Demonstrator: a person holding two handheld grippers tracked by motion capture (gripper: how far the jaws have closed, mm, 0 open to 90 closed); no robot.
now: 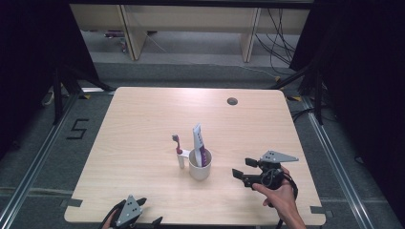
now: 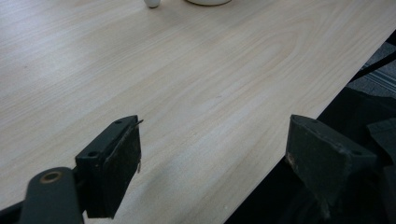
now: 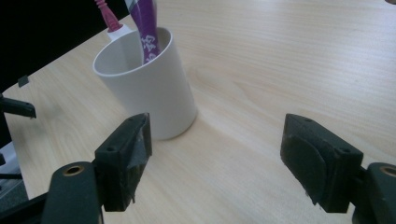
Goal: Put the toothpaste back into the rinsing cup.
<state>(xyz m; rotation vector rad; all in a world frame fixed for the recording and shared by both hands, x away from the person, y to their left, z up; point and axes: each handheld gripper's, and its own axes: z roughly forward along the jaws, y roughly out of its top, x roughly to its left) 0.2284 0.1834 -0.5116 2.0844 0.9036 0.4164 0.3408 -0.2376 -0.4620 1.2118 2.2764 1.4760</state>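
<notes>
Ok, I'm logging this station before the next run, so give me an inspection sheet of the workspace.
Surface: light wood table, grommet hole at far edge.
Job's things: white cup upright, purple tube inside; toothbrush upright beside it.
Clutter: nothing seen.
Grippers: right tool open, empty, right of cup; left tool open, empty, at near edge.
Cables: loose cables on the floor behind.
Surroundings: black curtains, wooden furniture behind.

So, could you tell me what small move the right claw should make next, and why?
Probably ease the right claw toward the white cup: its jaws stand open with nothing between them, and the cup, holding the purple tube, sits just ahead, slightly left of its line.
</notes>
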